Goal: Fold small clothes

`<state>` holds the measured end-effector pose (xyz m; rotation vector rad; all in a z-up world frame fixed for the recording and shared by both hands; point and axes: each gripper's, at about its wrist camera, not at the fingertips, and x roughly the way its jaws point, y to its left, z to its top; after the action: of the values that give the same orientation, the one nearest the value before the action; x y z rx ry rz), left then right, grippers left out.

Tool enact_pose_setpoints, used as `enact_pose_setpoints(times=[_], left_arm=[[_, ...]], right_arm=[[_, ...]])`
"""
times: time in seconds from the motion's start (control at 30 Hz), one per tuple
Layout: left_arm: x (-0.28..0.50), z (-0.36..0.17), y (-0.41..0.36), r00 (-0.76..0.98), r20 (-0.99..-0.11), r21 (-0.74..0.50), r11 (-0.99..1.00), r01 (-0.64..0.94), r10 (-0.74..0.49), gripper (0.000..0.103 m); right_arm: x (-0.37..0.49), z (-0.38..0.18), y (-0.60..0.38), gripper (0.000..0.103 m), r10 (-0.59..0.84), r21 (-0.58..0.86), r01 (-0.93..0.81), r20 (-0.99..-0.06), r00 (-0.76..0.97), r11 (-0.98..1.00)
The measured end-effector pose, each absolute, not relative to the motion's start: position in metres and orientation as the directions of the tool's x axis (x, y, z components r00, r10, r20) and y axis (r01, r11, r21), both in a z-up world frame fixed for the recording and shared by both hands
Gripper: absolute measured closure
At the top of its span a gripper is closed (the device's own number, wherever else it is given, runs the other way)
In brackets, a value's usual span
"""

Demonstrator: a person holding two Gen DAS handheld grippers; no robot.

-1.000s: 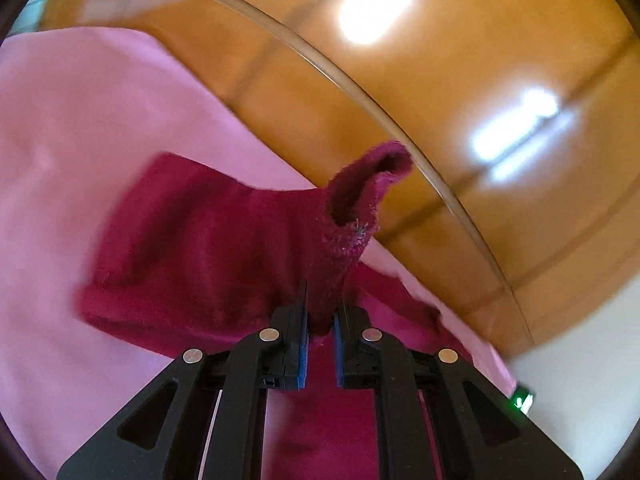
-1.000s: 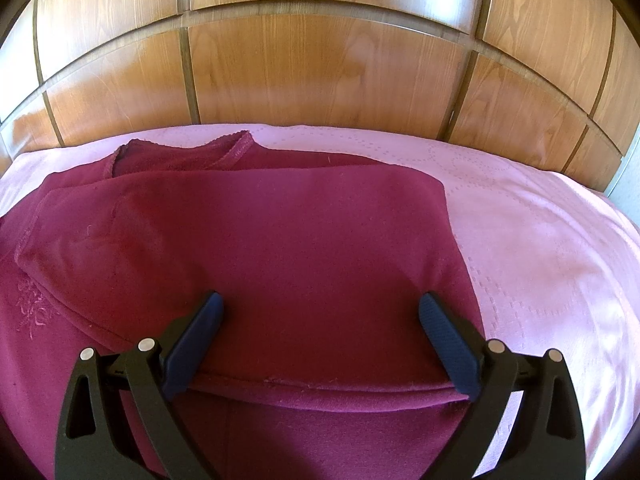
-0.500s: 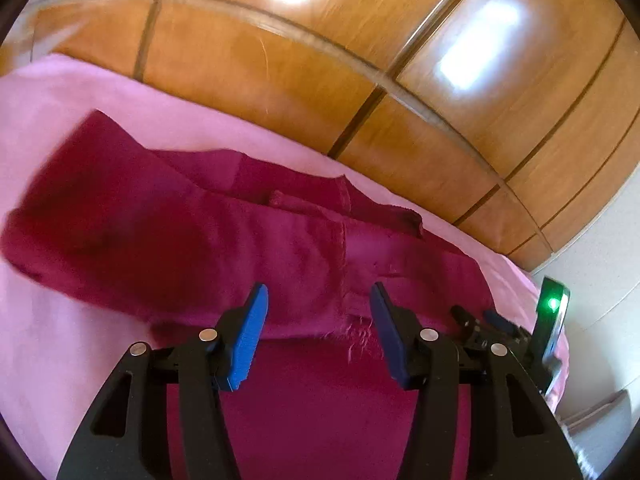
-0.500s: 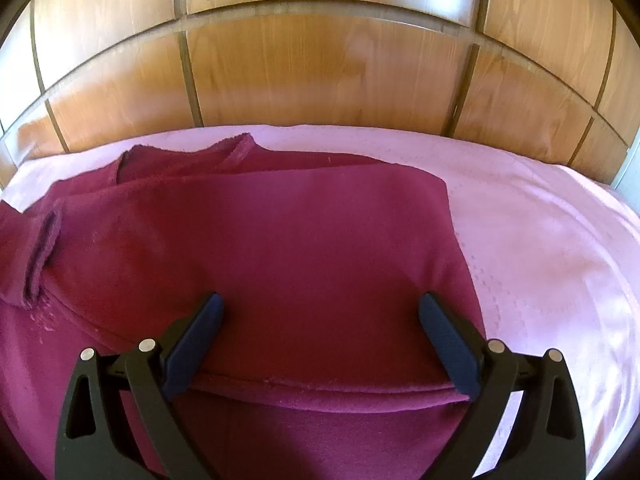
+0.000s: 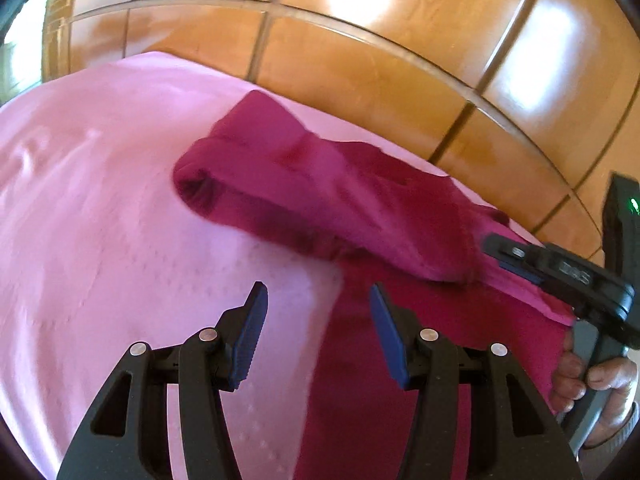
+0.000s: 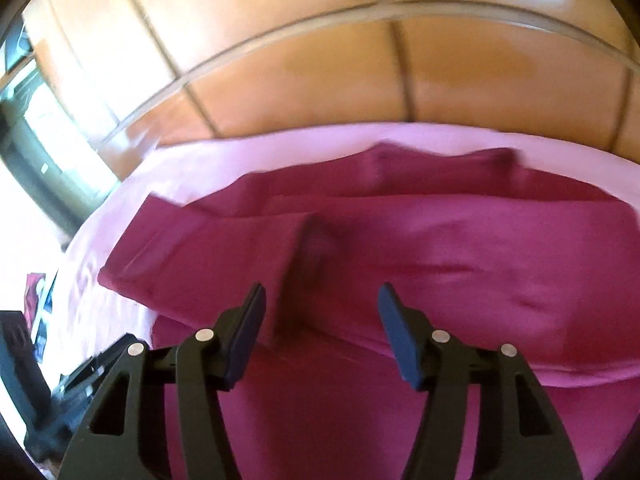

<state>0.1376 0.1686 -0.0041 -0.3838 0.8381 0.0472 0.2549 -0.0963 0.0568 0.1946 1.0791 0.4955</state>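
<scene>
A dark red garment [image 5: 360, 208] lies partly folded on the pink bedspread [image 5: 100, 200], with one sleeve laid across its body. My left gripper [image 5: 316, 336] is open and empty, low over the garment's left edge where it meets the bedspread. My right gripper [image 6: 320, 336] is open and empty, just above the folded garment [image 6: 440, 248] near the end of the folded sleeve. The right gripper also shows in the left wrist view [image 5: 560, 276] at the right edge, held by a hand.
A glossy wooden headboard [image 5: 380, 40] runs along the far side of the bed. In the right wrist view the left gripper's body [image 6: 80, 380] shows at the lower left, and a window [image 6: 36, 120] is at the far left.
My left gripper let go of the sleeve, which now lies across the garment, and pulled back to the left. My right gripper narrowed its jaws and swung left over the garment.
</scene>
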Motion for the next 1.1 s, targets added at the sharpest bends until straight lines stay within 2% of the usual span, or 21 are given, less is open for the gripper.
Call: enact_pose_setpoints(times=[0.07, 0.13, 0.17, 0.37, 0.47, 0.67, 0.83, 1.0, 1.1], left_arm=[[0.136, -0.006, 0.171, 0.668, -0.737, -0.313, 0.926, -0.208, -0.099, 0.051], [0.137, -0.009, 0.175, 0.658, -0.748, -0.314, 0.920, -0.233, -0.089, 0.051], [0.137, -0.010, 0.178, 0.656, -0.750, -0.323, 0.915, -0.242, -0.091, 0.051], [0.156, -0.008, 0.170, 0.658, -0.747, -0.339, 0.908, -0.246, -0.100, 0.051], [0.170, -0.006, 0.161, 0.653, -0.752, -0.326, 0.913, -0.247, -0.092, 0.048], [0.198, -0.012, 0.153, 0.613, -0.790, -0.237, 0.915, -0.327, 0.015, 0.048], [0.203, -0.019, 0.157, 0.598, -0.800, -0.215, 0.909, -0.358, 0.046, 0.048], [0.204, -0.020, 0.151, 0.589, -0.805, -0.170, 0.923, -0.346, 0.072, 0.049], [0.203, -0.018, 0.143, 0.589, -0.803, -0.139, 0.933, -0.332, 0.090, 0.055]], right_arm=[[0.261, 0.048, -0.076, 0.060, 0.475, 0.386, -0.297, -0.809, 0.346, 0.873], [0.269, 0.040, -0.057, 0.093, 0.444, 0.350, -0.313, -0.838, 0.317, 0.883], [0.271, 0.041, -0.051, 0.094, 0.440, 0.339, -0.329, -0.842, 0.312, 0.882], [0.260, 0.094, -0.055, 0.096, 0.455, 0.282, -0.401, -0.769, 0.449, 0.872], [0.260, 0.124, -0.066, 0.096, 0.466, 0.272, -0.409, -0.721, 0.513, 0.871], [0.258, 0.160, -0.117, 0.096, 0.417, 0.226, -0.363, -0.657, 0.628, 0.904], [0.256, 0.148, -0.188, 0.096, 0.308, 0.203, -0.232, -0.669, 0.676, 0.951], [0.251, 0.107, -0.263, 0.096, 0.205, 0.218, -0.062, -0.736, 0.645, 0.974], [0.243, 0.073, -0.287, 0.096, 0.168, 0.215, 0.006, -0.785, 0.597, 0.977]])
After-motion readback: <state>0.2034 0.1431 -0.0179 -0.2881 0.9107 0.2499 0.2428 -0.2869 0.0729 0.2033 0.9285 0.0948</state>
